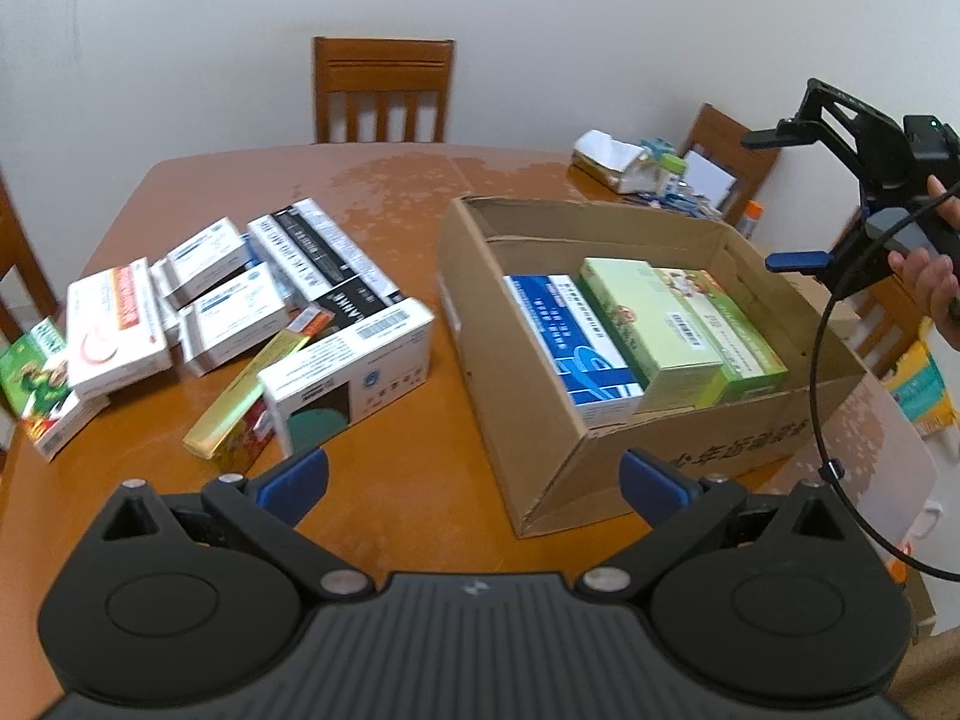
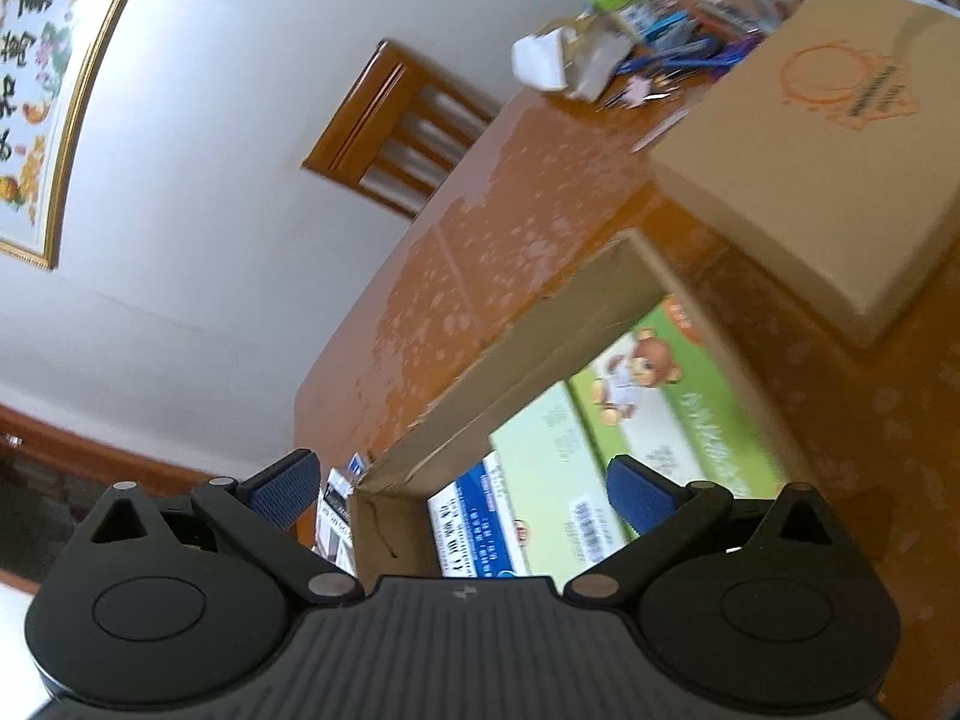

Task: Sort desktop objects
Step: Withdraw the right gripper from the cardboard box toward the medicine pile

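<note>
On the wooden table [image 1: 384, 480], left wrist view: open cardboard box [image 1: 510, 396] right of centre, near flap folded outward. Inside it, three cartons side by side, touching: blue-and-white box [image 1: 570, 336] leftmost, pale green box [image 1: 654, 324] in the middle, green box with cartoon print [image 1: 732, 324] rightmost. Left of the cardboard box, a loose pile of cartons [image 1: 240, 306] on the tabletop: several white ones with grey print, a long black-and-white one across the back, a white one with red and orange print, a green one at the far left edge, a slim gold box [image 1: 246, 390] leaning on the pile, a white box with a round window [image 1: 354, 372] nearest the cardboard box. Left gripper [image 1: 474, 480] low in frame above bare tabletop, blue pads wide apart, nothing between them. Right gripper [image 1: 786, 198] up at the right edge above the cardboard box, held by a hand [image 1: 930, 276], fingers spread wide, empty. Clutter and a chair [image 1: 384, 90] at the far side of the table.

Right wrist view, tilted and blurred: right gripper [image 2: 462, 492] above the cardboard box [image 2: 510, 360], pads far apart, gripping nothing. Below, blue-and-white box [image 2: 468, 522], pale green box [image 2: 558, 462], green box with a bear picture [image 2: 678, 390]. Closed brown carton [image 2: 822, 138] beyond on the table [image 2: 480, 228]. Framed picture [image 2: 42, 90] on the wall.
</note>
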Tool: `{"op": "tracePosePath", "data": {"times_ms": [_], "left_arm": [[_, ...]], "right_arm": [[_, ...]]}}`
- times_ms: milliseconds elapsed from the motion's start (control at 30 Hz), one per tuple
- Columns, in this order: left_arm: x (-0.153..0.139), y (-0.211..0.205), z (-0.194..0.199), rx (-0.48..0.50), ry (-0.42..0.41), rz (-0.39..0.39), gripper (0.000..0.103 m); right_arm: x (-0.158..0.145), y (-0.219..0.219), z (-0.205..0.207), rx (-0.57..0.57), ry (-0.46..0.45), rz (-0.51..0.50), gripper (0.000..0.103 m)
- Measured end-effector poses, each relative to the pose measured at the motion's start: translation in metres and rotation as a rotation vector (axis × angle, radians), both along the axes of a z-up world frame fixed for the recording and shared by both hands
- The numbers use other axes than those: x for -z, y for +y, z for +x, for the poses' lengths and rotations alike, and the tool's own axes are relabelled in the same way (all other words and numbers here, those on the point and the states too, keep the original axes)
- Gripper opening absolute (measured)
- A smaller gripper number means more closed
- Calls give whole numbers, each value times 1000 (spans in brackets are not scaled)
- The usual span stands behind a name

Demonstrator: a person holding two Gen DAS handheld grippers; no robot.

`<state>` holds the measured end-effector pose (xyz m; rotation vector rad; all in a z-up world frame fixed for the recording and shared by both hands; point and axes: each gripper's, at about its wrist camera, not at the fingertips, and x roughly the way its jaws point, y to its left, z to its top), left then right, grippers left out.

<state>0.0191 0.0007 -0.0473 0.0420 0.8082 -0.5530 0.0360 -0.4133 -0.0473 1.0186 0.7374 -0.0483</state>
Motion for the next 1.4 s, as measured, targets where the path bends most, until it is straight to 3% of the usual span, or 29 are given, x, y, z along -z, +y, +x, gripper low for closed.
{"op": "tracePosePath", "data": {"times_ms": [200,667,1067,1400], "left_arm": [[3,12,4,6,7,8,103],[32,61,47,99,66,-81,103],[46,103,60,81,80,-106,103],[56,122,70,53,98,-107,103]], "right_arm": [[-1,26,24,-66,11,-3,103],[-27,116,44,-85,51,-107,103],[-42,195,83,-188,65,-202,103],[-36,241,118,-278,102,-244,103]]}}
